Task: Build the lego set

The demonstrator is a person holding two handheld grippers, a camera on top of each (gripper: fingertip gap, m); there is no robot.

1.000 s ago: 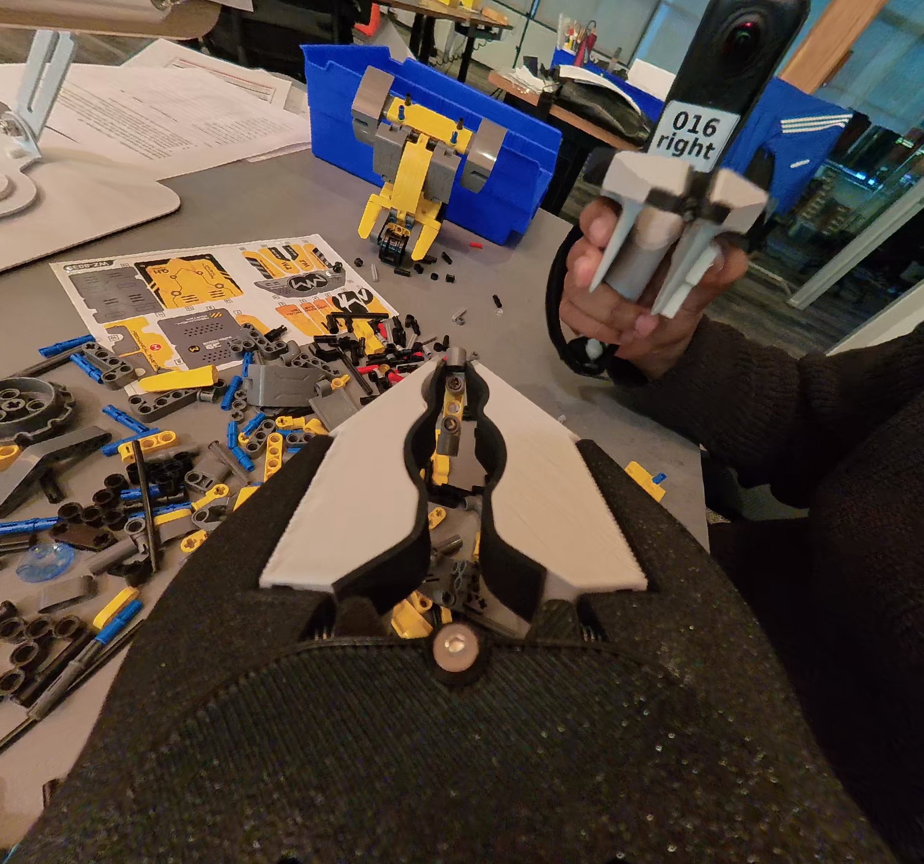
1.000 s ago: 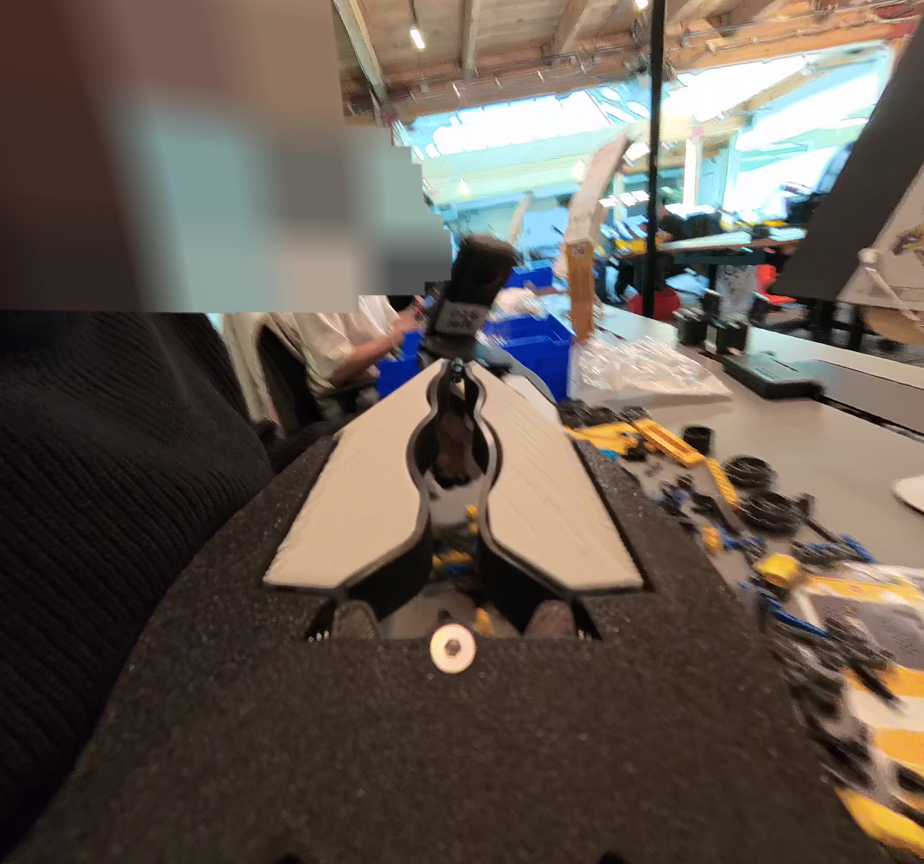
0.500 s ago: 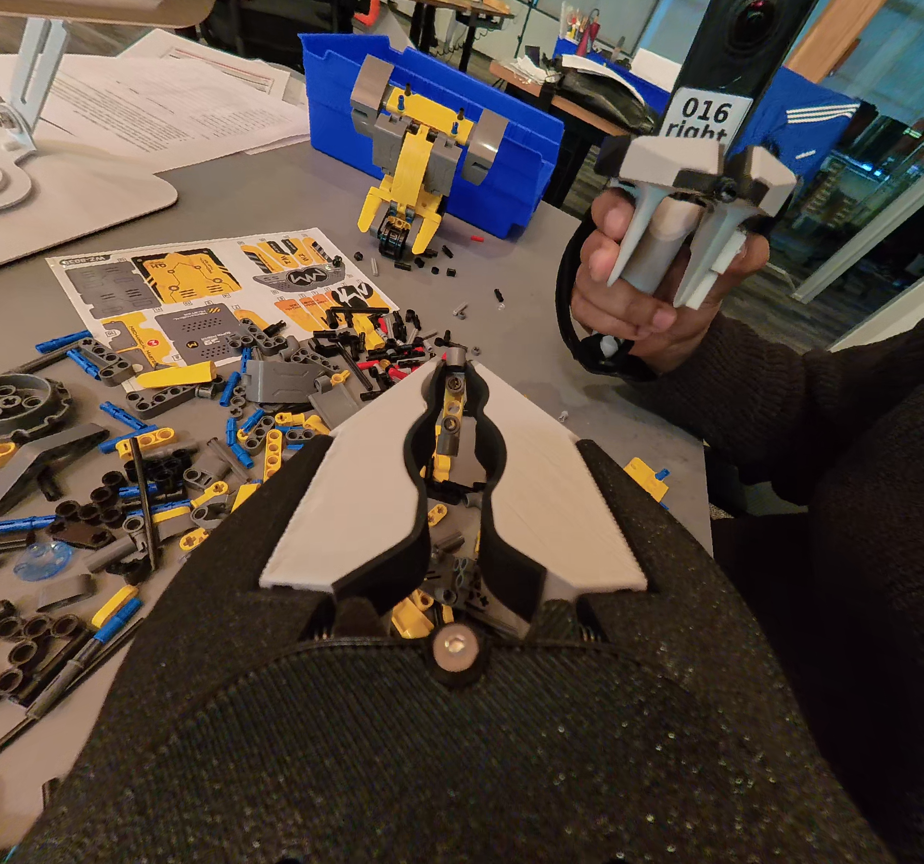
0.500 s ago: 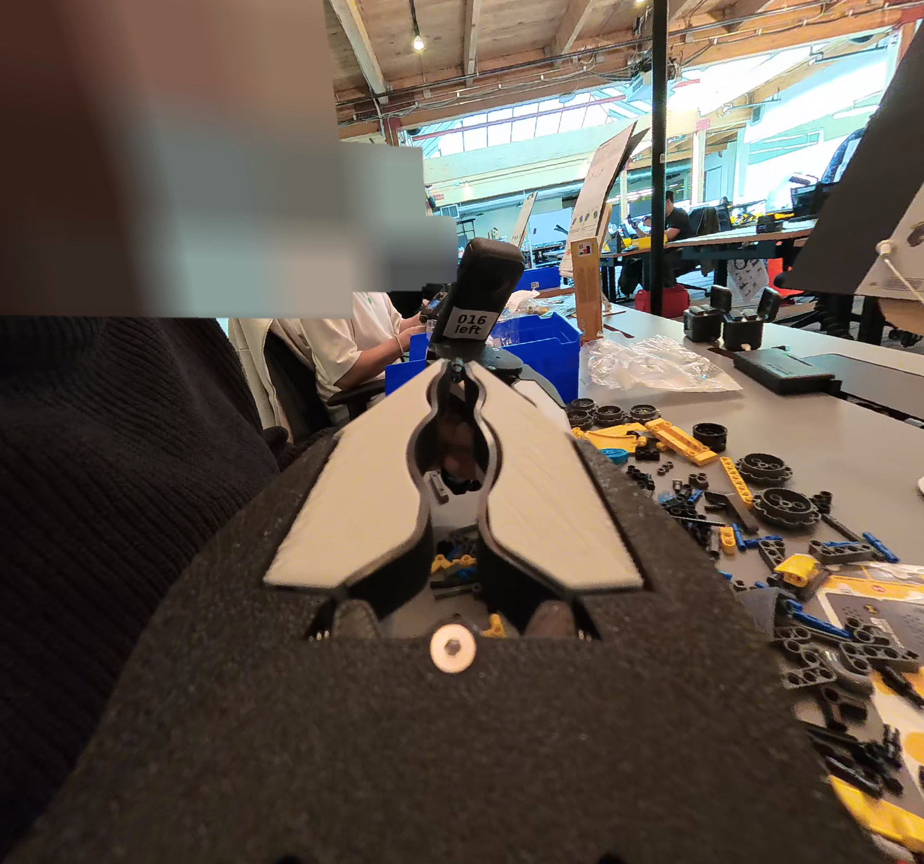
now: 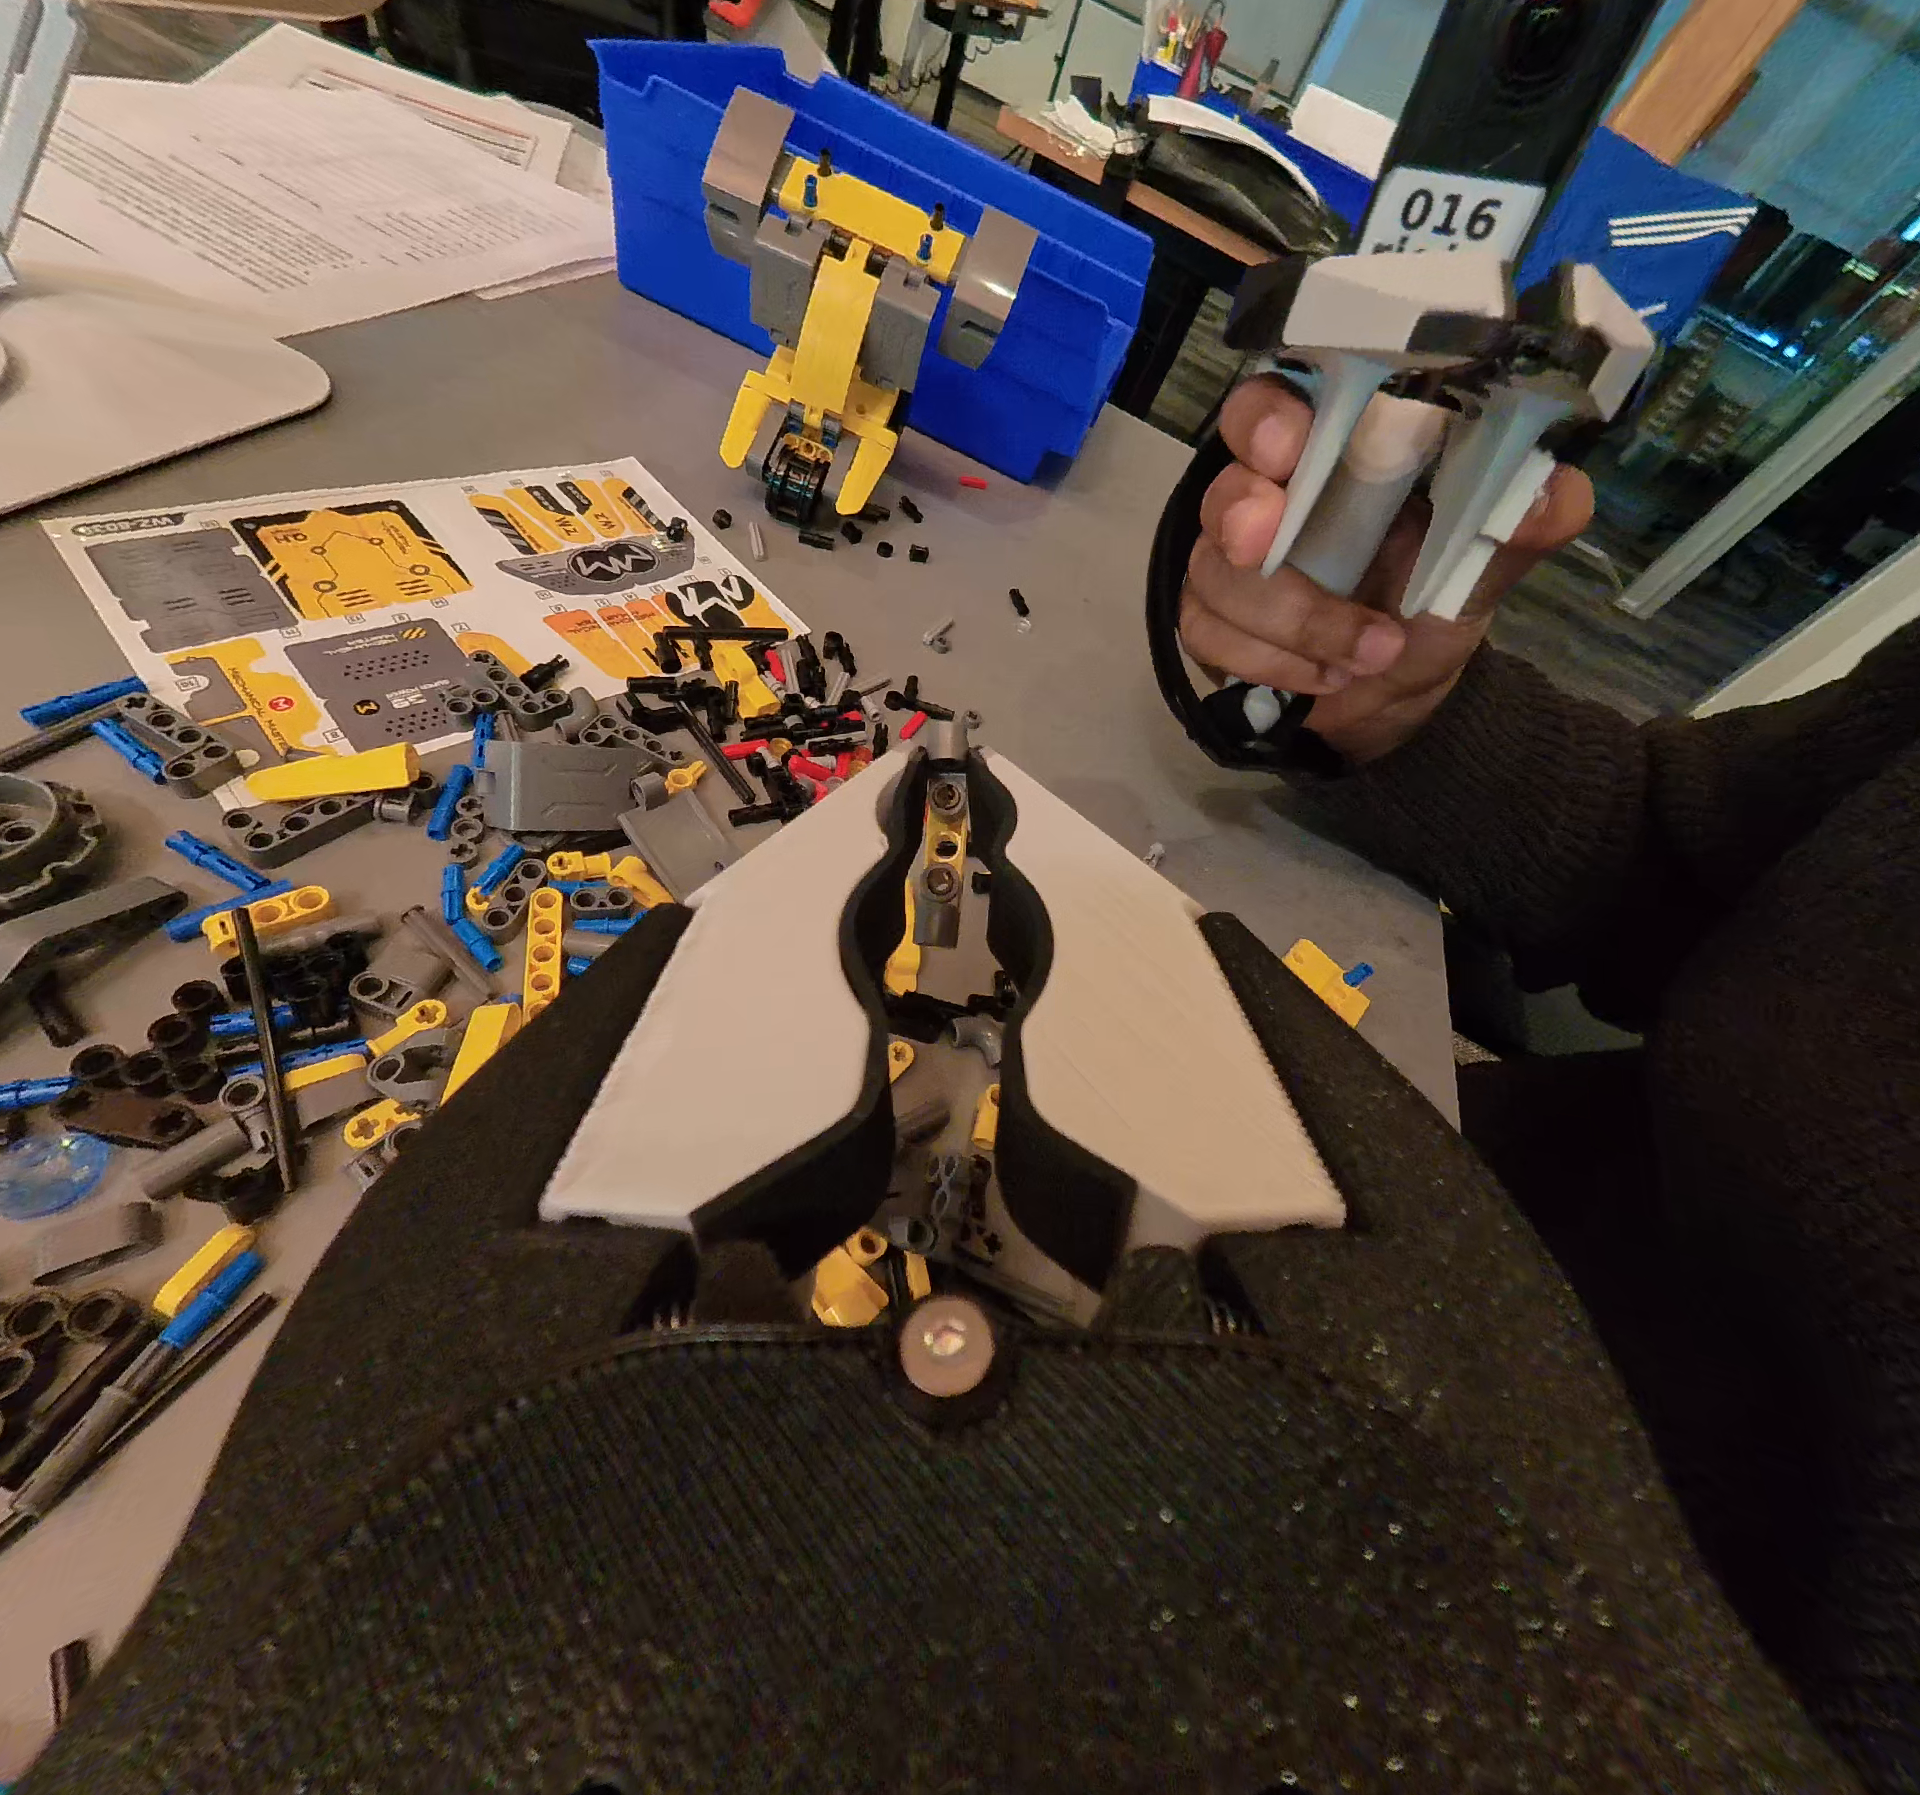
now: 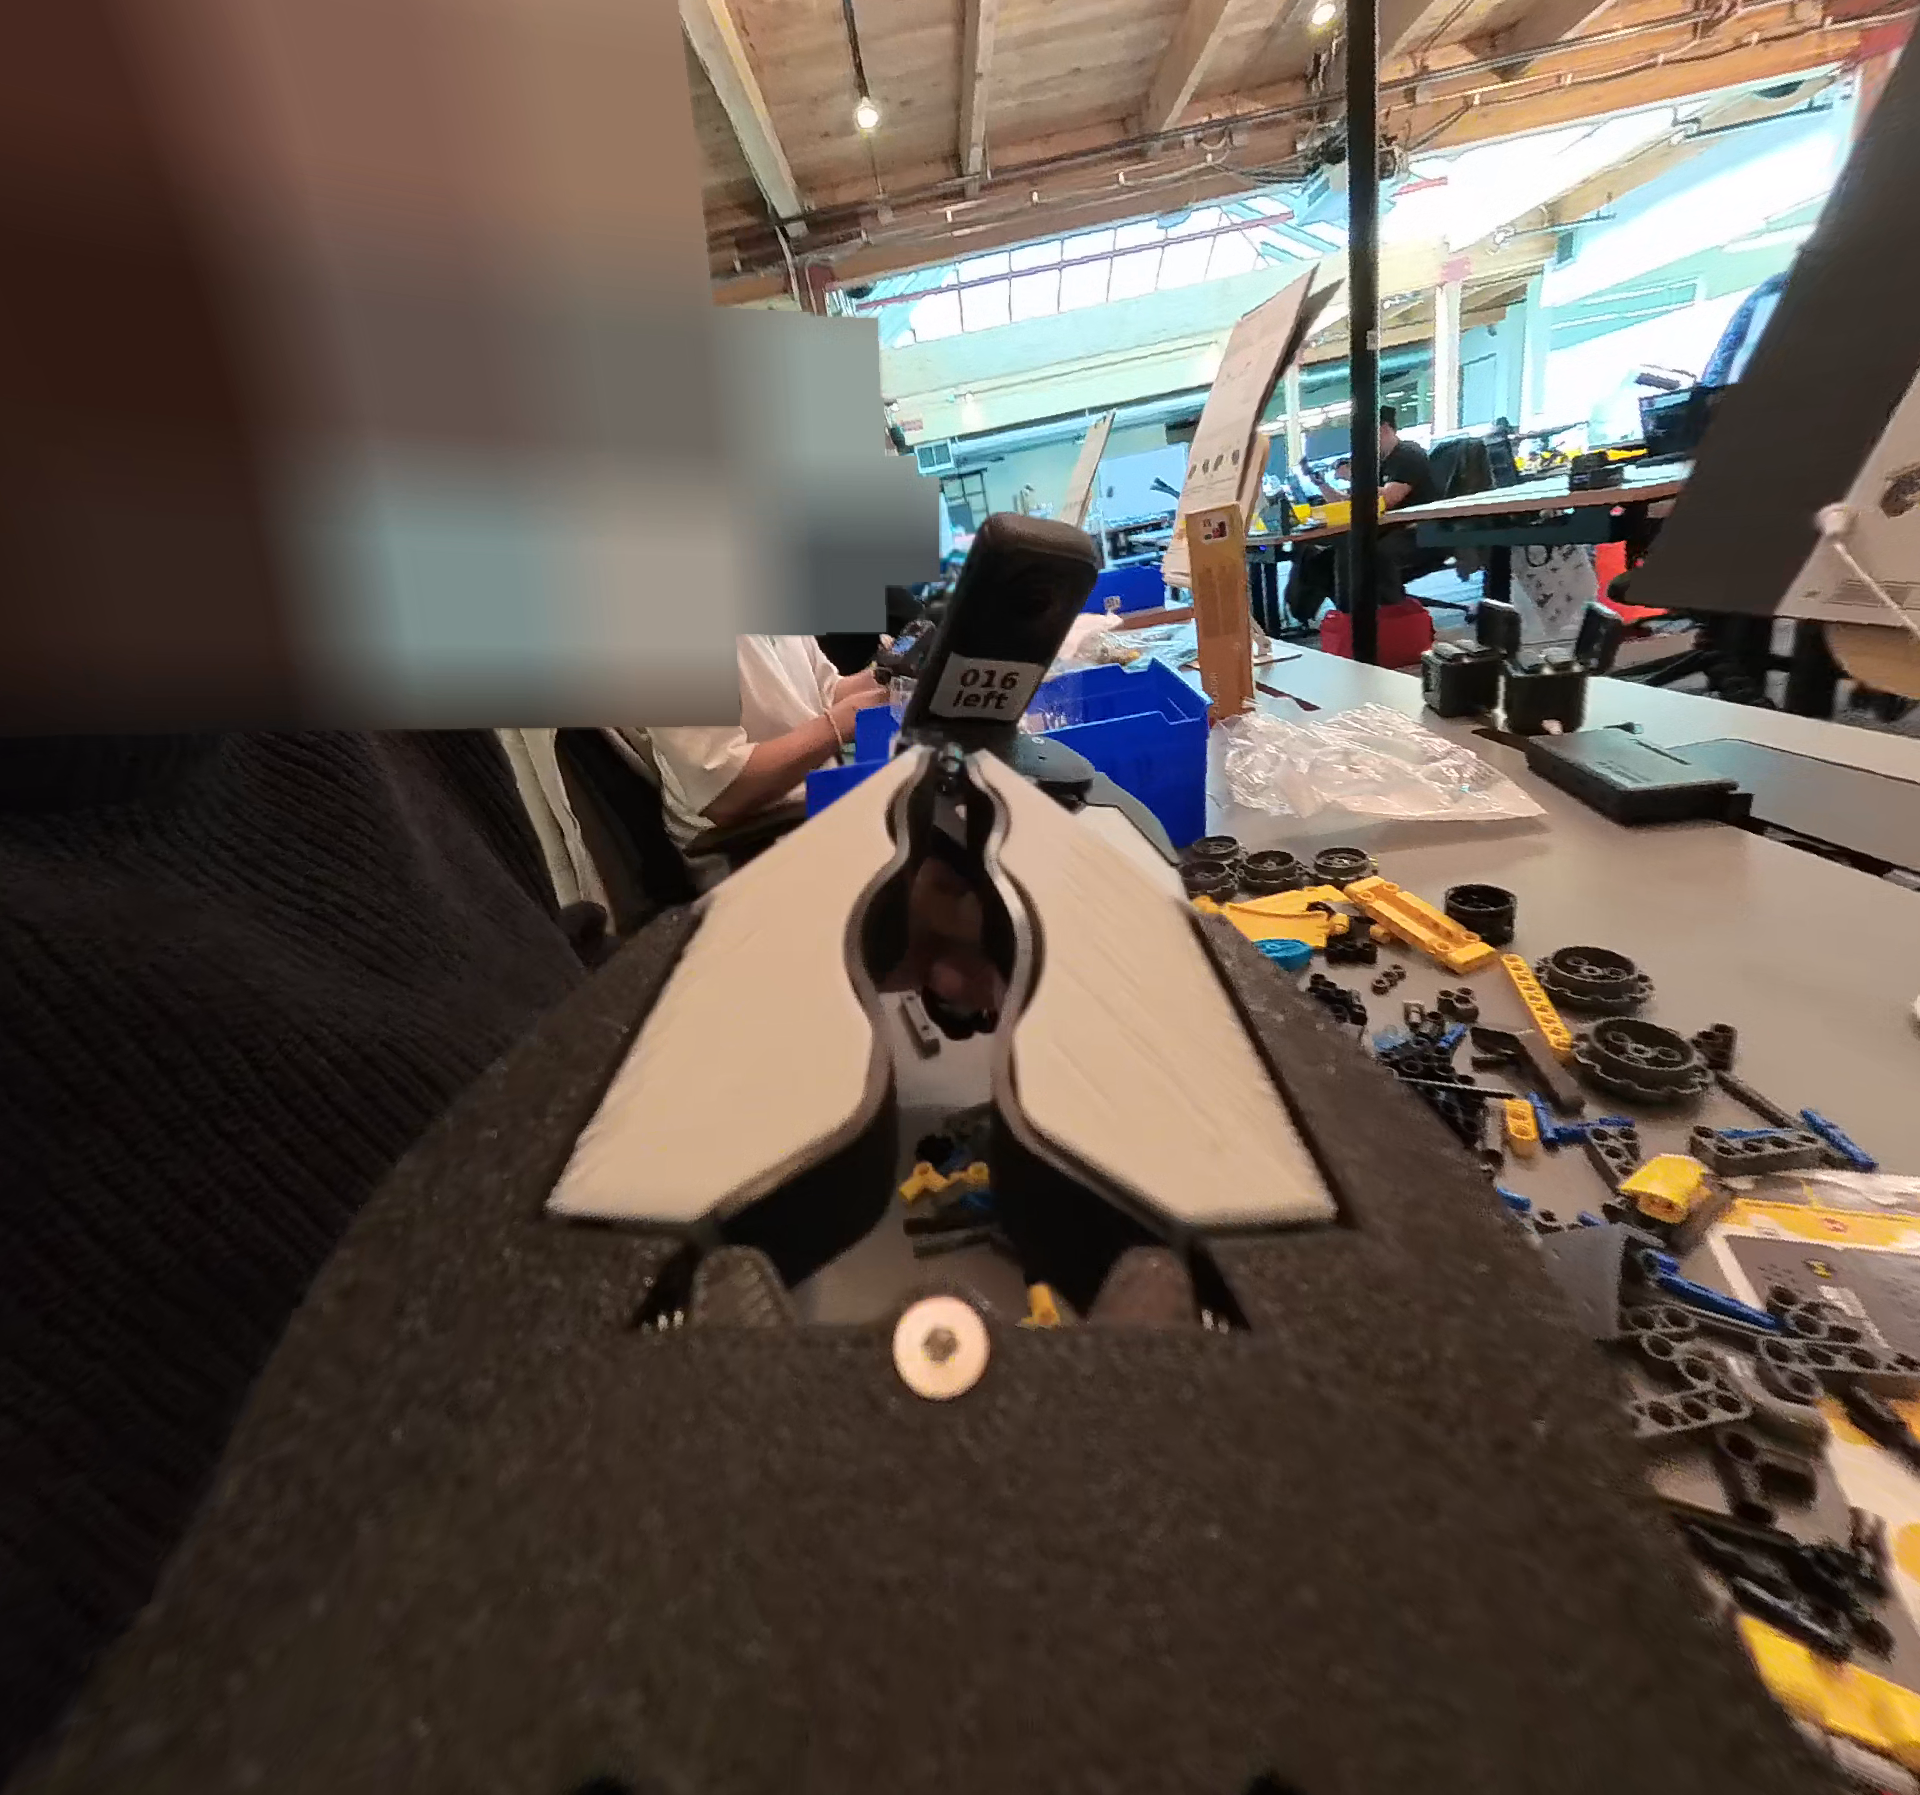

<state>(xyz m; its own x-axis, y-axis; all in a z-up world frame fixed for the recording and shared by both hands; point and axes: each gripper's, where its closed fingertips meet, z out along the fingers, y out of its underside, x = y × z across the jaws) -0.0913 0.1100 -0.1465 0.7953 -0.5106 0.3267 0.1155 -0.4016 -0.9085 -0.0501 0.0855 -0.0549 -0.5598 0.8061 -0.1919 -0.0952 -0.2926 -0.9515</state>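
Note:
My left gripper [image 5: 943, 756] is shut on a short grey and yellow beam piece [image 5: 940, 846] and holds it above a pile of loose building parts [image 5: 499, 872]. My right gripper [image 6: 951, 758] is shut, and a small black piece seems pinched at its tips. It shows in the left wrist view [image 5: 1496, 358], raised in a hand to the right of the table and pointing back at the left gripper. The left gripper shows in the right wrist view [image 6: 997, 644] just beyond the right one's tips. A yellow and grey model [image 5: 847, 311] leans on a blue bin [image 5: 1049, 291].
A sticker sheet [image 5: 343, 582] lies flat behind the parts pile. Papers [image 5: 270, 176] and a white stand base [image 5: 135, 395] are at the far left. In the right wrist view, black wheels [image 6: 1595, 982], yellow beams [image 6: 1413, 924], a plastic bag [image 6: 1361, 769] and another blue bin [image 6: 1132, 737] sit on the table. The left gripper's tips are roughly 10 cm from the right gripper's.
The right gripper has risen a little and shifted right in the left wrist view. Its own view swung and then steadied on the left gripper. The left gripper kept its hold.

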